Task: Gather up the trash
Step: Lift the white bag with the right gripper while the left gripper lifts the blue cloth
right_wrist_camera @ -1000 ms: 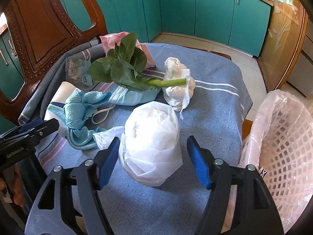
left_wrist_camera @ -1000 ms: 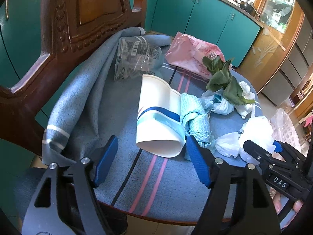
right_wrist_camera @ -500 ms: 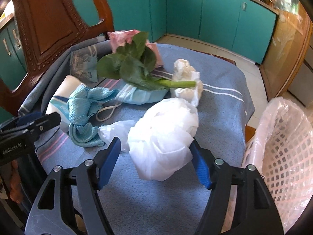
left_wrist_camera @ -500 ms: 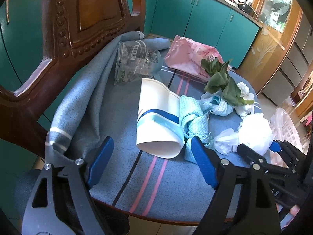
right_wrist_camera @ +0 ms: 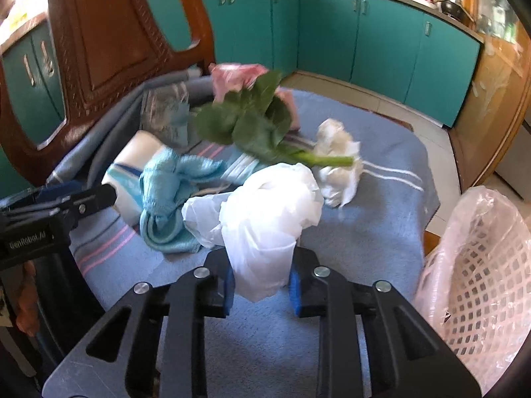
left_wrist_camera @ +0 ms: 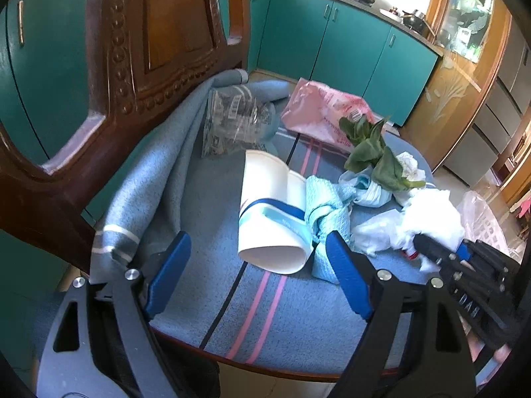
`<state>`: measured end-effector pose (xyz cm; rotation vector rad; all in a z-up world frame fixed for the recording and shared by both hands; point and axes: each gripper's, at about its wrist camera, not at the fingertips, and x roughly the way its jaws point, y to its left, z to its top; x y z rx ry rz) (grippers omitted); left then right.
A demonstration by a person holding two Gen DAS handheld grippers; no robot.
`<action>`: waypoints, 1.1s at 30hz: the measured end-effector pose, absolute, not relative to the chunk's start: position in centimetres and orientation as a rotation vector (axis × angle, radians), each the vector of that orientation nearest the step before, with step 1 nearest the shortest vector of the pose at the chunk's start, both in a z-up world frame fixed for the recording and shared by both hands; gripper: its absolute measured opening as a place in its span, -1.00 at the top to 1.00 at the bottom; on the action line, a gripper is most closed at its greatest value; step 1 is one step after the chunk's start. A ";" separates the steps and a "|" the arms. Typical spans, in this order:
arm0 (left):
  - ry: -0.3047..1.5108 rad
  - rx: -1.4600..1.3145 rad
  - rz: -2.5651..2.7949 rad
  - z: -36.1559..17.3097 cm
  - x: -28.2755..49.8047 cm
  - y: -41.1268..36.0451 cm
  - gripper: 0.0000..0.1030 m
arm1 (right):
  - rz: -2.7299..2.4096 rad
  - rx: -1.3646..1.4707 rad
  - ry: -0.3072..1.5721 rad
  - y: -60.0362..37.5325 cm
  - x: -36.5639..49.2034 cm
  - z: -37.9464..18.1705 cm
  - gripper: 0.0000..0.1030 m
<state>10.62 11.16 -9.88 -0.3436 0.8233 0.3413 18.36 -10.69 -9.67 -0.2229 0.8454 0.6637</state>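
My right gripper (right_wrist_camera: 262, 282) is closing its jaws on a crumpled white plastic bag (right_wrist_camera: 265, 212), and the blue pads press its lower end. The bag also shows at the right of the left wrist view (left_wrist_camera: 431, 212). My left gripper (left_wrist_camera: 255, 265) hovers near the front edge of the seat, its jaws opening with nothing between them. Just beyond it a flattened white paper cup (left_wrist_camera: 268, 209) with a blue band lies on its side. A knotted teal cloth (left_wrist_camera: 327, 212) rests against the cup. A green leafy vegetable (right_wrist_camera: 252, 122) lies behind them.
The trash lies on a blue striped blanket (left_wrist_camera: 199, 199) over a chair seat with a carved wooden back (left_wrist_camera: 149, 49). A pink bag (left_wrist_camera: 322, 112), a clear wrapper (left_wrist_camera: 232, 122) and a crumpled white tissue (right_wrist_camera: 338, 159) lie further back. A plastic-lined basket (right_wrist_camera: 481, 265) stands at the right.
The right gripper's jaws have closed onto the white plastic bag and squeezed it narrow. The left gripper's jaws have spread a little wider.
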 end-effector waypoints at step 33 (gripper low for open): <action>0.865 -0.149 0.236 -10.7 16.0 5.3 0.39 | 0.595 -0.118 0.792 -14.1 19.3 -7.5 0.49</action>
